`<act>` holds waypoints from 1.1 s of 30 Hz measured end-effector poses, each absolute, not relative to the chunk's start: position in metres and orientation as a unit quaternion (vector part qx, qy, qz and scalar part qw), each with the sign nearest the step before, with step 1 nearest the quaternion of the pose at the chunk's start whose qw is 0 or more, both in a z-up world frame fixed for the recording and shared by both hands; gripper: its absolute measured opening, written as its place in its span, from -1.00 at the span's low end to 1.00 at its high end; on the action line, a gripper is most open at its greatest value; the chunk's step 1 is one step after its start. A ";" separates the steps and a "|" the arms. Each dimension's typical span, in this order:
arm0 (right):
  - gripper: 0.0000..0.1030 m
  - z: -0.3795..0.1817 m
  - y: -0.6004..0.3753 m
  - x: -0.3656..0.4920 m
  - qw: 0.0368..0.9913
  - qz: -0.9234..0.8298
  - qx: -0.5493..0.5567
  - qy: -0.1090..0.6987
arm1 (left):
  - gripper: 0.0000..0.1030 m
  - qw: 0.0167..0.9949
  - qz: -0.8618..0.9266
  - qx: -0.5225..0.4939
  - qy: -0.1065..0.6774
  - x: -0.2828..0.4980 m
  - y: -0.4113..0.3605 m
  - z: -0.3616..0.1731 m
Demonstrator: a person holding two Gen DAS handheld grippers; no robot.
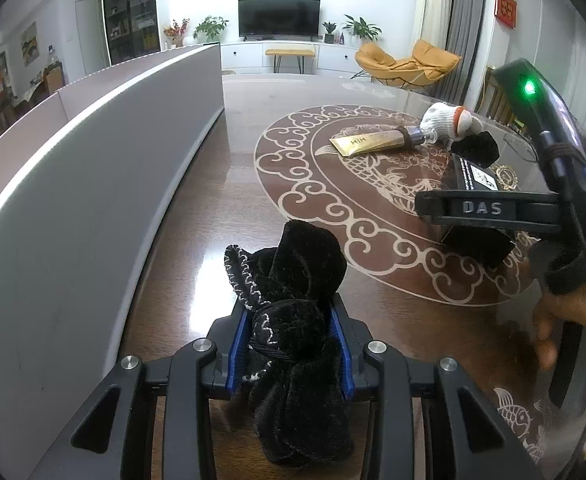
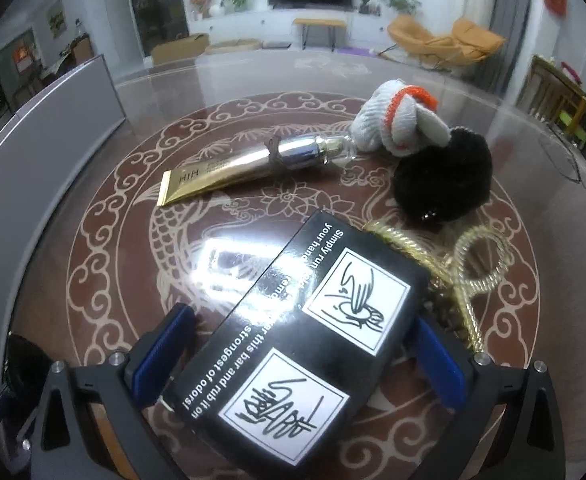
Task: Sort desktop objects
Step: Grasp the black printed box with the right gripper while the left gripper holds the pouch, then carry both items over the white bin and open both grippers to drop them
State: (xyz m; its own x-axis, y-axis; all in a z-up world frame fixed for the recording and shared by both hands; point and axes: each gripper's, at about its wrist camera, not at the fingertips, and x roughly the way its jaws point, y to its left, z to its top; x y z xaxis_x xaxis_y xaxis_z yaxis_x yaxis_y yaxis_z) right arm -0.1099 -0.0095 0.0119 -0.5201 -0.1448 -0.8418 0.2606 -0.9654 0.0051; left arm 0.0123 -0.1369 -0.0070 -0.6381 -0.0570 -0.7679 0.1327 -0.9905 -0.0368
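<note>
One gold cosmetic tube (image 2: 229,168), one black printed box (image 2: 305,344), one white knitted glove (image 2: 397,124), two black velvet bundles (image 1: 293,340) (image 2: 445,176) (one gripped), one gold chain (image 2: 469,272)

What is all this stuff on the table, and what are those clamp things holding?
Black velvet cloth: one, black with pale stitching, clamped in the left gripper, near the grey box.
Black box: one, black with white printed drawings, on the table between the right gripper's open fingers.
Tube: one, gold with a silver neck, lying mid-table.
Work glove: one, white with orange trim, bunched beyond the tube.
Fuzzy black ball: one, black, beside the glove.
Gold cord: one, gold, looped, right of the box.
Grey box: one, grey, left edge of the table.
Table: one, brown with pale scrollwork.
Left gripper: black, blue pads, shut.
Right gripper: black, blue pads, open.
Hand: one, holding the right gripper.
</note>
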 end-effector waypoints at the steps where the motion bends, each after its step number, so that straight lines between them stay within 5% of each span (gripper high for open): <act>1: 0.80 0.014 -0.005 -0.107 0.126 -0.874 0.467 0.054 | -0.31 0.050 -0.905 0.420 0.045 0.014 -0.137 -0.007; 2: 0.71 0.015 -0.001 -0.104 0.133 -0.876 0.460 0.055 | -0.31 0.047 -0.906 0.418 0.046 0.015 -0.137 -0.007; 4: 0.21 0.018 0.008 -0.096 0.149 -0.880 0.447 0.057 | -0.31 0.043 -0.906 0.418 0.046 0.016 -0.136 -0.007; 5: 0.15 0.020 0.015 -0.092 0.157 -0.880 0.445 0.055 | -0.31 0.042 -0.906 0.418 0.046 0.017 -0.136 -0.007; 14: 0.19 0.021 0.046 -0.064 0.190 -0.865 0.456 0.085 | -0.31 0.030 -0.906 0.421 0.037 0.024 -0.130 -0.007; 18: 0.45 0.020 0.034 -0.076 0.192 -0.856 0.472 0.089 | -0.32 0.027 -0.902 0.429 0.031 0.019 -0.129 -0.006; 20: 0.14 0.022 0.029 -0.077 0.193 -0.856 0.471 0.092 | -0.36 0.026 -0.901 0.432 0.042 0.019 -0.131 -0.006; 33: 0.14 0.086 0.056 -0.027 0.290 -0.835 0.467 -0.018 | -0.36 -0.038 -0.914 0.385 0.123 0.056 -0.127 0.065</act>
